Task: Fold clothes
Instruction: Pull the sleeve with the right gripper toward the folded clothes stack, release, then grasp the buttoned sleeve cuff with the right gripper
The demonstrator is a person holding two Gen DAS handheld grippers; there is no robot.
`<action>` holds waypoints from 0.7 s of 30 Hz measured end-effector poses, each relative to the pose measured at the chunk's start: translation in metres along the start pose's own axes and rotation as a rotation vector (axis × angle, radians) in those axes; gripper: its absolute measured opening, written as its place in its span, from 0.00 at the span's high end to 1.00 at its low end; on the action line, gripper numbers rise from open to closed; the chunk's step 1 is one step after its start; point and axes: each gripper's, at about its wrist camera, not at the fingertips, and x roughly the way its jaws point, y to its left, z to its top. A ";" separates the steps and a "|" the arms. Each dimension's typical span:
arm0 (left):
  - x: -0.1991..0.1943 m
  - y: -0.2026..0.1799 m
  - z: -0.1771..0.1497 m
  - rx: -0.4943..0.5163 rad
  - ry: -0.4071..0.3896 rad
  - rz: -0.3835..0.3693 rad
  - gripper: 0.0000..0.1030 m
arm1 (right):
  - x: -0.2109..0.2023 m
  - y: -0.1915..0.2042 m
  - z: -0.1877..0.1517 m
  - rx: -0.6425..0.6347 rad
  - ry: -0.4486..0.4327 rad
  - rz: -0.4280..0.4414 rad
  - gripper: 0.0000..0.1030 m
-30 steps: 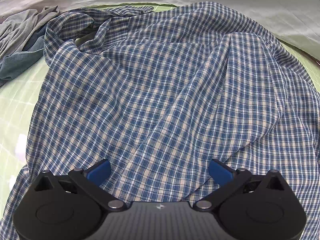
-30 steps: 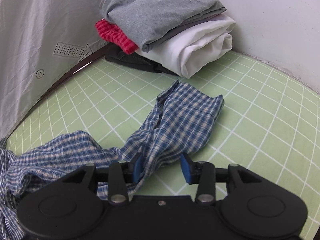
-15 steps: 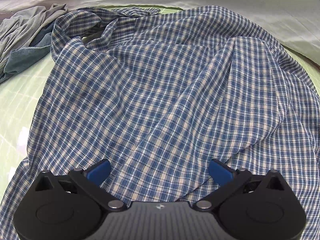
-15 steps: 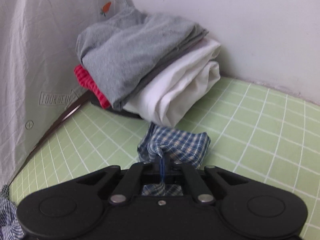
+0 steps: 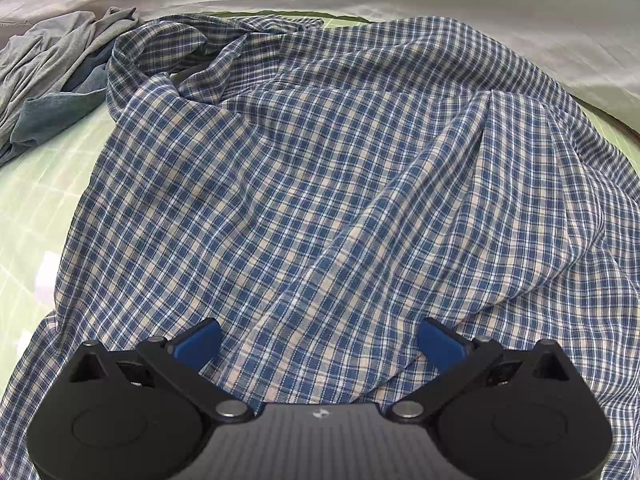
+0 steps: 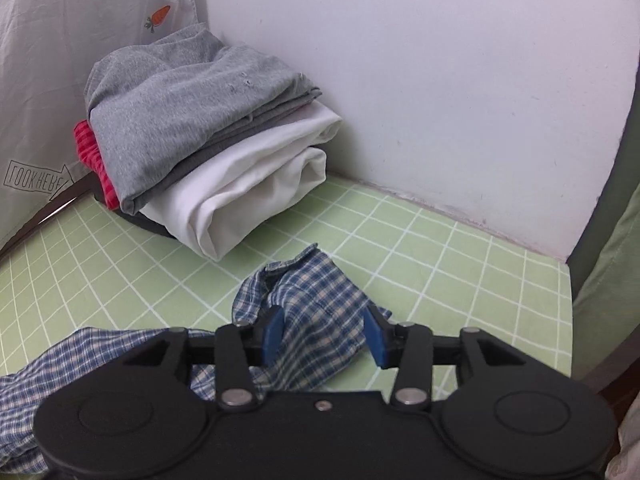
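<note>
Left gripper (image 5: 318,346) spread wide over the blue plaid shirt (image 5: 320,200), which lies rumpled across the green gridded tabletop (image 5: 36,184), blue pads on either side of a fabric ridge without pinching it. Right gripper (image 6: 325,334) parted, pads flanking a bunched end of the same plaid shirt (image 6: 316,300) that stands up from the tabletop (image 6: 460,264); contact with the cloth unclear. Just beyond, against the white wall, a folded stack (image 6: 208,132) of grey, red and white garments; near the left gripper, a crumpled grey-blue heap (image 5: 48,80).
</note>
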 end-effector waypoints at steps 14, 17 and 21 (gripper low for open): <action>0.000 0.002 -0.004 -0.002 -0.010 0.000 0.00 | 0.025 0.042 -0.003 0.139 0.188 0.227 0.56; 0.000 0.003 -0.004 -0.001 -0.012 -0.002 0.00 | 0.035 0.045 -0.007 0.171 0.232 0.234 0.56; 0.001 0.004 -0.004 -0.001 -0.015 -0.003 0.00 | 0.044 0.048 -0.007 0.173 0.234 0.267 0.94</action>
